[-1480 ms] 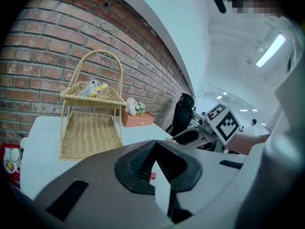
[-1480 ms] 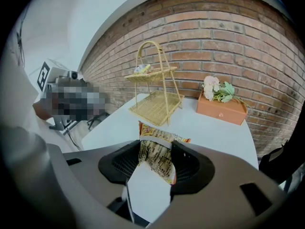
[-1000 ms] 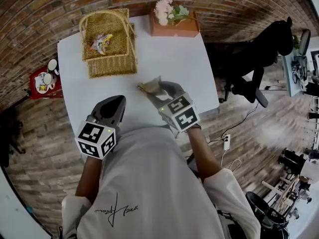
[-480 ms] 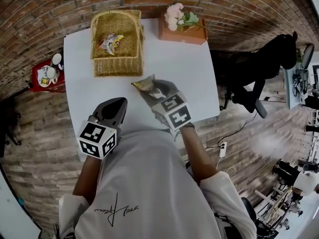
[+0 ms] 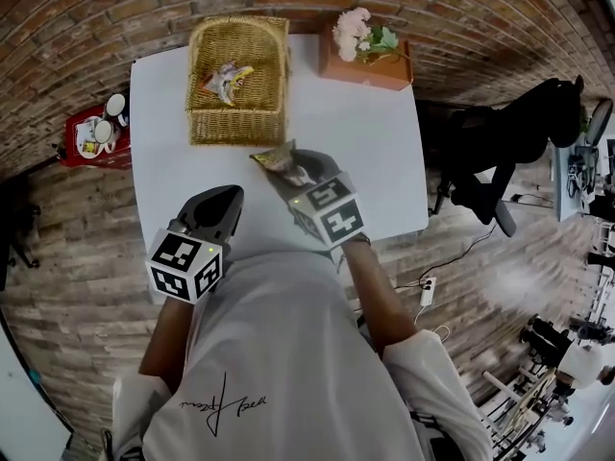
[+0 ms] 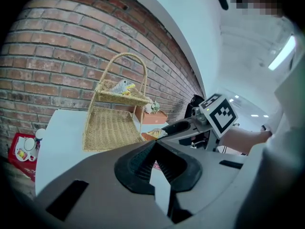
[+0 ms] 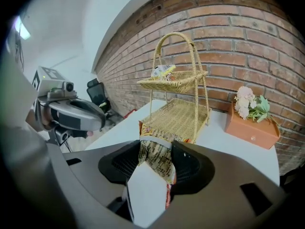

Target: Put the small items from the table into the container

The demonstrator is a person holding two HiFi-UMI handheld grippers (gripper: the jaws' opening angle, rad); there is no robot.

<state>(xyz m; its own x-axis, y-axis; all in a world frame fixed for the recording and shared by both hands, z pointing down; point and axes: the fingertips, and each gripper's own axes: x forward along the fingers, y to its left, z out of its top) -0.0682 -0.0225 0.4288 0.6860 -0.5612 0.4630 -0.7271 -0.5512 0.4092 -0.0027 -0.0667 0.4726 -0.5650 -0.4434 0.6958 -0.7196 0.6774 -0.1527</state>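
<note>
A two-tier wicker basket (image 5: 238, 113) stands at the back of the white table (image 5: 365, 152); its top tier holds small wrapped packets (image 5: 227, 78). My right gripper (image 5: 279, 164) is shut on a brown snack packet (image 5: 274, 158) and holds it above the table just in front of the basket. In the right gripper view the packet (image 7: 157, 163) is pinched between the two pads, with the basket (image 7: 176, 113) straight ahead. My left gripper (image 5: 231, 196) hovers over the table's near left part, shut with nothing in it; in the left gripper view its jaws (image 6: 155, 144) meet.
A terracotta box with pink flowers (image 5: 365, 48) sits at the table's back right corner. A red tray with cups (image 5: 96, 137) stands on the floor to the left. A black office chair (image 5: 509, 133) is to the right of the table.
My right gripper has carried the snack packet to the left and towards the basket. The left gripper has barely shifted. The head view has swung, so the basket now sits further right in it.
</note>
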